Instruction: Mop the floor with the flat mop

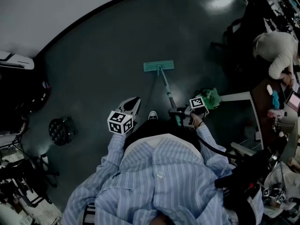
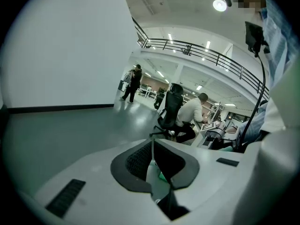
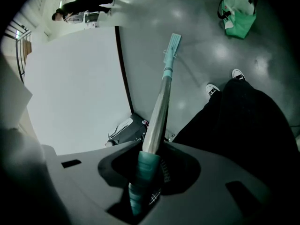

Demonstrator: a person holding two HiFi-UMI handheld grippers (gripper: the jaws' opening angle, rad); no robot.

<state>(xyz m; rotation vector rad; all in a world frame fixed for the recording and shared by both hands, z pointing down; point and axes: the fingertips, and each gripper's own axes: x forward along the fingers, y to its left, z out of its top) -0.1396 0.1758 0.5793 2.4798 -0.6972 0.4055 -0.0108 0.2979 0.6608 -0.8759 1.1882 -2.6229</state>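
Note:
The flat mop's teal head [image 1: 158, 66] lies flat on the dark floor ahead of me, and its silver handle [image 1: 167, 91] slants back toward my right side. My right gripper [image 1: 183, 118] is shut on the handle's teal grip [image 3: 144, 171]. In the right gripper view the handle [image 3: 158, 112] runs up and away to the mop head [image 3: 175, 43]. My left gripper [image 1: 131, 105] hangs to the left of the handle, apart from it. Its jaws meet with nothing between them [image 2: 152, 159].
A white wall with a black skirting [image 1: 93, 11] curves across the far side. A green bag [image 1: 212, 96] lies by my right gripper. A black stool [image 1: 61, 130] and dark equipment stand at left. A person sits bent over a desk [image 1: 277, 50] at right. My shoe [image 1: 153, 115] shows below.

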